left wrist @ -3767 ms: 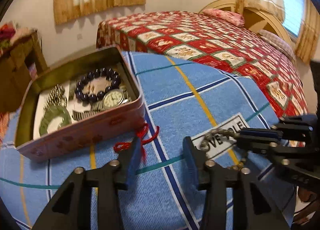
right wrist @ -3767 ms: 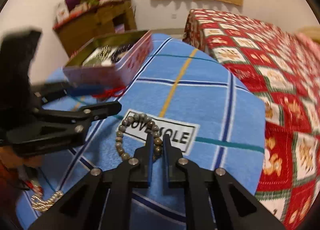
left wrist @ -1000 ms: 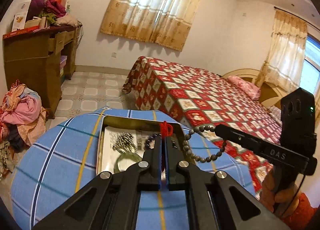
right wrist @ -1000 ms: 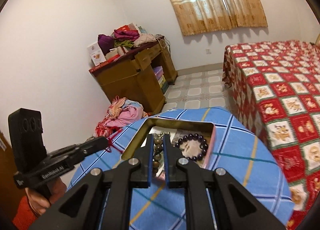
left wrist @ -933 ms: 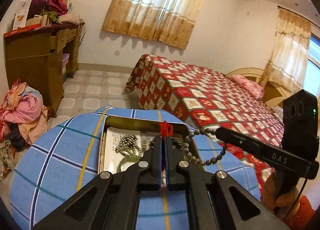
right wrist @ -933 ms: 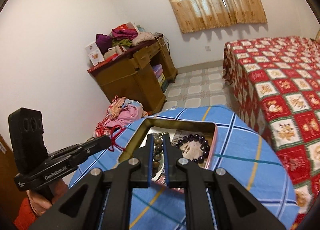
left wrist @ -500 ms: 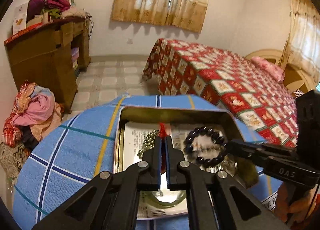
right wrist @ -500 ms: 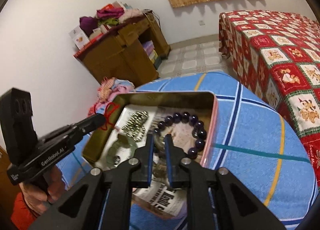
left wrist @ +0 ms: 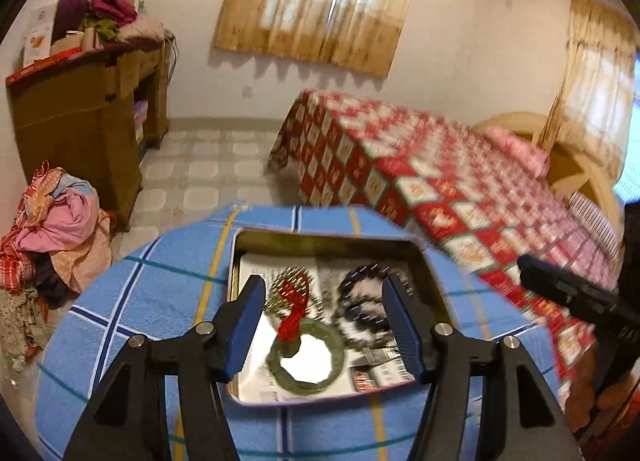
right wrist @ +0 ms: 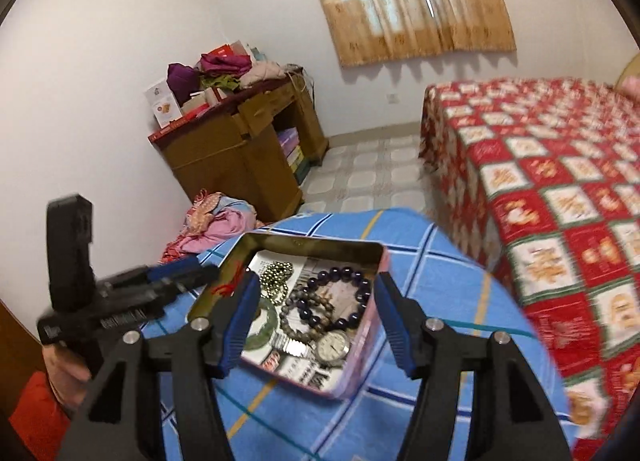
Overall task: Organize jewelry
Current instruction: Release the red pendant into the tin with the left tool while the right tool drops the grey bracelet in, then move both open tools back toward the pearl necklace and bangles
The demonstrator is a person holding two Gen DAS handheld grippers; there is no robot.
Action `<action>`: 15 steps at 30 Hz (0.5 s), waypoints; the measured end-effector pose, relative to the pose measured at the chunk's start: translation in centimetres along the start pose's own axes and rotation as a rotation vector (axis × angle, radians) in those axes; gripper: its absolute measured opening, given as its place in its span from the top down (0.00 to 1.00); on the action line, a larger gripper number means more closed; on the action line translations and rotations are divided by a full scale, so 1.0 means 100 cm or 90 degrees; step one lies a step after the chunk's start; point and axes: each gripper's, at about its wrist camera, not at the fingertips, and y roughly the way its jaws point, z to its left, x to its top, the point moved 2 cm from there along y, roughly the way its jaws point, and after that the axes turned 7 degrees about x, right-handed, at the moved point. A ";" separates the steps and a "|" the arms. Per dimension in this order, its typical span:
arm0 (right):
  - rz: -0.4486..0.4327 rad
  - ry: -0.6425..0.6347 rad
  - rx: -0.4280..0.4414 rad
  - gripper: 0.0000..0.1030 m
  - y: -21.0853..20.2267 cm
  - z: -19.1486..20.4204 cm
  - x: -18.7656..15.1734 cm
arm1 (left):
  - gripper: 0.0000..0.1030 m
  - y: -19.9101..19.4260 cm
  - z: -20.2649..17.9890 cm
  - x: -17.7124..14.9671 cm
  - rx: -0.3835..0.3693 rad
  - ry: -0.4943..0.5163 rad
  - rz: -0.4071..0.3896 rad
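Note:
An open pink tin (left wrist: 328,236) (right wrist: 316,245) sits on the blue checked cloth and holds jewelry. My left gripper (left wrist: 324,321) (right wrist: 200,272) hangs over the tin, its jaws opening. The red string bracelet (left wrist: 294,311) is loose between them, above a green bangle (left wrist: 306,359); I cannot tell whether it has landed. My right gripper (right wrist: 314,317) is also over the tin with jaws opening. The grey-brown bead bracelet (right wrist: 298,315) lies free below it, beside a dark bead bracelet (right wrist: 340,293) and a watch (right wrist: 334,343).
A gold bead chain (right wrist: 276,273) lies at the tin's back. The red patterned bed (right wrist: 560,181) stands close on the right. A wooden desk (right wrist: 240,157) and a clothes pile (right wrist: 216,225) are at the left, beyond the blue cloth (right wrist: 432,285).
Both grippers went from shut to open over the tin. The red string left the left fingers, and the grey-brown beads dropped from the right fingers into the tin.

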 end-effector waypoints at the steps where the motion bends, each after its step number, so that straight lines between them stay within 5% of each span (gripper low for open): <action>1: -0.005 -0.003 -0.005 0.38 -0.011 0.002 -0.003 | 0.38 -0.010 -0.001 0.000 -0.004 -0.008 -0.014; 9: 0.021 0.023 -0.033 0.38 -0.030 -0.002 -0.035 | 0.34 -0.038 -0.016 -0.027 0.036 0.015 -0.010; 15: 0.034 0.038 -0.024 0.38 -0.048 0.000 -0.056 | 0.34 -0.063 -0.019 -0.058 0.019 0.000 -0.005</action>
